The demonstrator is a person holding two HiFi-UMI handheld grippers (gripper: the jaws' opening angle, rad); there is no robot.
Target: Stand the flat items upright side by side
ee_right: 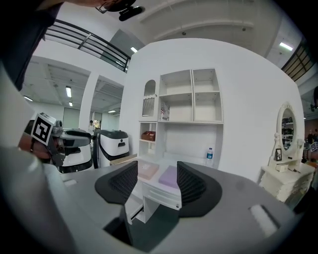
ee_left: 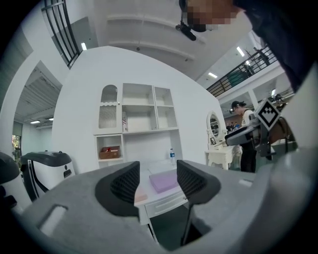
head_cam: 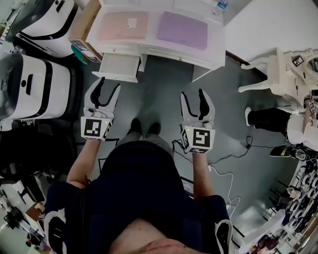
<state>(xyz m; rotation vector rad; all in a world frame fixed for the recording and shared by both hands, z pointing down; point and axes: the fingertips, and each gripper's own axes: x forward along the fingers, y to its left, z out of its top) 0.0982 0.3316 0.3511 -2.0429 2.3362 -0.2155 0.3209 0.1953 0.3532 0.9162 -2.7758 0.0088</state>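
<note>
A pink flat item (head_cam: 122,26) and a purple flat item (head_cam: 183,30) lie flat side by side on the white desk (head_cam: 149,47). Both show again in the gripper views, the pink one (ee_right: 148,170) left of the purple one (ee_right: 169,176), and the purple one (ee_left: 164,180) between the left jaws' line of sight. My left gripper (head_cam: 104,91) and right gripper (head_cam: 198,99) hang over the grey floor, well short of the desk. Both stand open with nothing between their pads.
The desk has a drawer (head_cam: 119,67) pulled out toward me and a water bottle (head_cam: 221,6) at its back. White machines (head_cam: 35,84) stand at the left, a white dressing table (head_cam: 278,69) and another person (head_cam: 278,121) at the right. Cables (head_cam: 226,163) lie on the floor.
</note>
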